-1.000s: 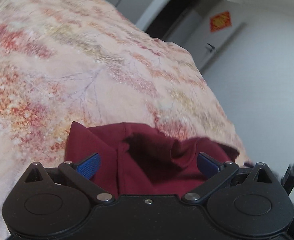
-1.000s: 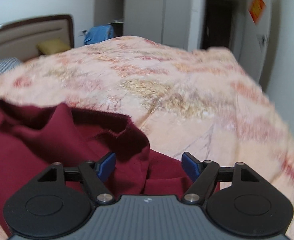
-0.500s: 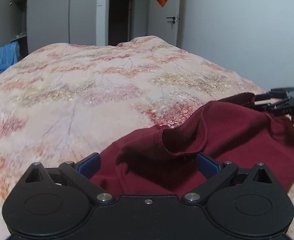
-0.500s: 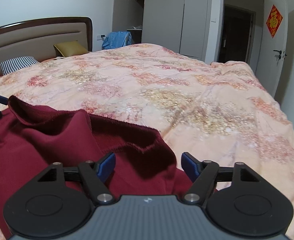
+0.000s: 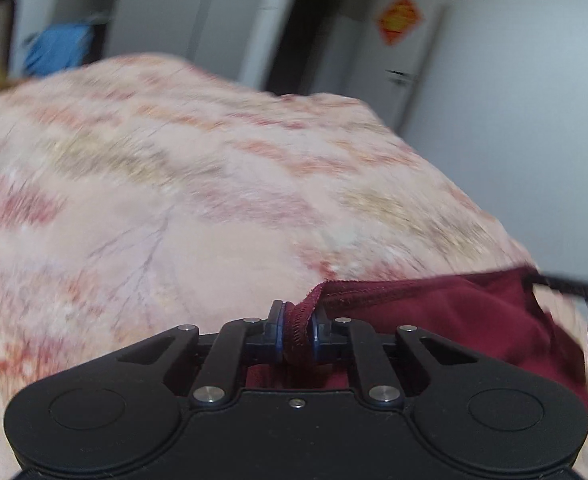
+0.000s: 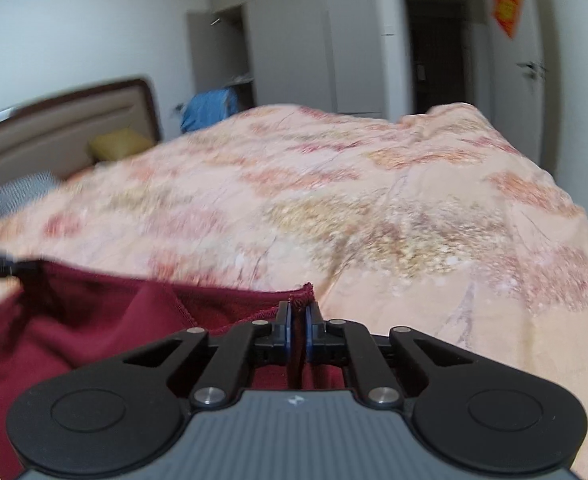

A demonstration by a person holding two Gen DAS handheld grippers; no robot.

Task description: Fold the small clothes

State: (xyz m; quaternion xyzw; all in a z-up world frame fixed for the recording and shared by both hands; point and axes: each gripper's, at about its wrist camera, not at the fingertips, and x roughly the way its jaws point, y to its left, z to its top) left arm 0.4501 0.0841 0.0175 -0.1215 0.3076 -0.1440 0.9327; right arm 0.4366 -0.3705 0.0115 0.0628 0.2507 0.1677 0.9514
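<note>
Pinching the maroon garment (image 5: pixel 446 316) by its stitched hem, my left tongs (image 5: pixel 297 334) and right tongs (image 6: pixel 297 330) are both clamped on cloth. It spans the lower frame over the floral bed (image 6: pixel 374 200), apparently lifted, though blur obscures this.

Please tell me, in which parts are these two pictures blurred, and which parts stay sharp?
Left wrist view: the bedspread and door are smeared by motion, while the left gripper and the pinched hem of the maroon garment look sharp. Right wrist view: the headboard side is blurred, the right gripper crisp.
</note>
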